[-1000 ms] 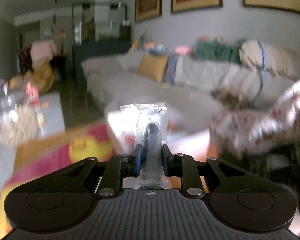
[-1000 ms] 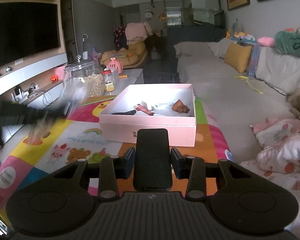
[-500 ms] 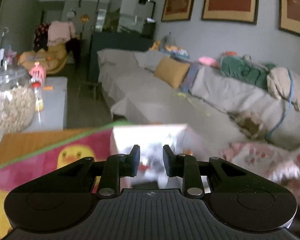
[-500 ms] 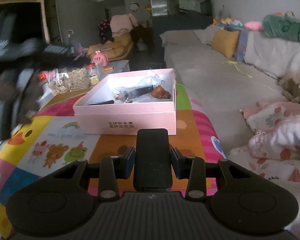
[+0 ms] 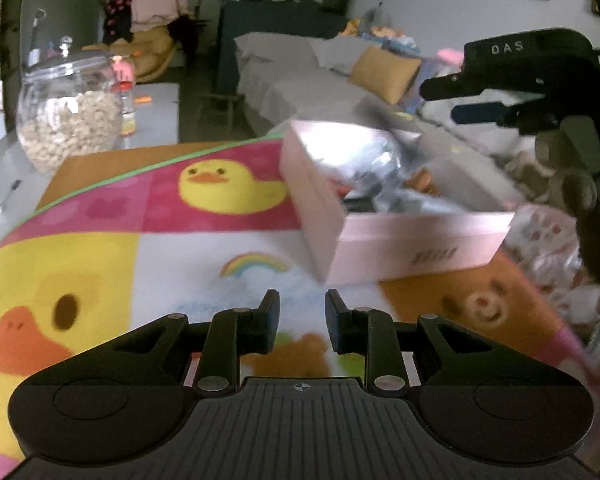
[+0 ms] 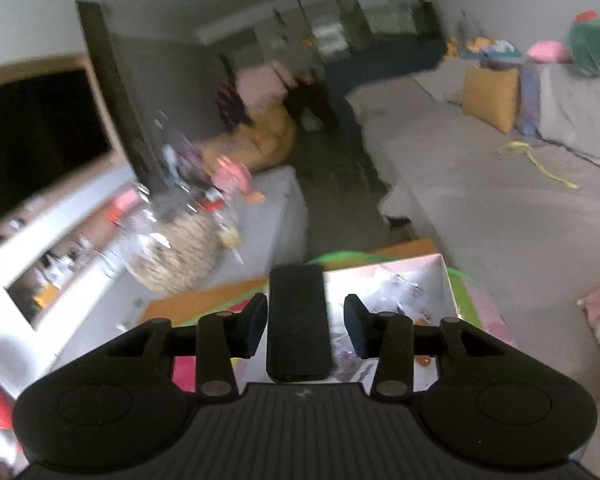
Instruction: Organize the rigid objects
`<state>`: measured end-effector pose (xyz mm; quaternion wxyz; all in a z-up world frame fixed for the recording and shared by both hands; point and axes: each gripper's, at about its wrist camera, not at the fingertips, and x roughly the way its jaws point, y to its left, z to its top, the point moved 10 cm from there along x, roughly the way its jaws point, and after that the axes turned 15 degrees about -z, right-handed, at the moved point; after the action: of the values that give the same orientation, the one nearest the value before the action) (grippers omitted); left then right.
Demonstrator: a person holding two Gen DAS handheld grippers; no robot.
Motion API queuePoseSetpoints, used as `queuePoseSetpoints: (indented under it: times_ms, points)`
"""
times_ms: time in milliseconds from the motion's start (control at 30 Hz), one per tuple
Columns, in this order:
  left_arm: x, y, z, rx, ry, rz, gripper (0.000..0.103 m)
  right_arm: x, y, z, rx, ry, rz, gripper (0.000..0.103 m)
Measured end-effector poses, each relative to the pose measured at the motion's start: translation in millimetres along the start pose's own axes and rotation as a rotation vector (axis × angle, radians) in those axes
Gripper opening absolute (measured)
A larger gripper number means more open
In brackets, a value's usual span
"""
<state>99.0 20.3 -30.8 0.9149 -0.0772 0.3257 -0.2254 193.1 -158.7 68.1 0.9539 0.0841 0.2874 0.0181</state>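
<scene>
A pink box sits on a colourful play mat, holding a clear plastic-wrapped item and small objects. My left gripper is open and empty, low over the mat in front of the box. My right gripper is above the box, its fingers spread, with a black rectangular object lying between them, no longer pinched. The right gripper also shows in the left wrist view, over the box's far right side.
A glass jar of snacks stands on a grey table at the back left. A grey sofa with a yellow cushion runs along the right. A TV is on the left wall.
My left gripper let go of the wrapped item, which now lies in the box, and pulled back over the mat. My right gripper moved over the box and spread its fingers around the black object.
</scene>
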Motion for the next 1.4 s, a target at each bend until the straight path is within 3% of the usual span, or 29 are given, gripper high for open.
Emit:
queuePoseSetpoints:
  times_ms: [100, 200, 267, 400, 433, 500, 600, 767, 1067, 1400]
  points:
    - [-6, 10, -17, 0.018, 0.040, 0.060, 0.028, -8, -2, -19, -0.044, -0.010, -0.025, 0.061]
    - [-4, 10, -36, 0.006, 0.080, 0.056, 0.030, -25, -15, -56, -0.055, 0.020, -0.050, 0.063]
    - [-4, 3, -39, 0.048, 0.074, 0.063, 0.037, -39, -24, -85, -0.060, 0.052, -0.032, 0.072]
    - [9, -20, -40, 0.068, 0.096, 0.010, 0.076, -38, -40, -133, -0.088, 0.130, -0.067, 0.076]
    - [12, -24, -40, 0.067, 0.093, 0.015, 0.081, -34, -43, -141, -0.098, 0.149, -0.089, 0.076]
    - [15, -25, -39, 0.044, 0.059, 0.048, 0.081, -24, -49, -155, -0.099, 0.185, -0.139, 0.077]
    - [18, -22, -37, -0.010, -0.025, 0.091, 0.080, -21, -44, -160, -0.134, 0.146, -0.166, 0.084]
    - [23, -20, -33, 0.002, -0.030, 0.183, 0.076, -8, -36, -166, -0.246, 0.145, -0.201, 0.103]
    - [21, -17, -32, 0.005, -0.026, 0.194, 0.076, -12, -45, -164, -0.166, 0.087, -0.212, 0.103]
    - [21, -18, -33, 0.006, -0.026, 0.197, 0.077, -9, -43, -165, -0.215, 0.086, -0.257, 0.103]
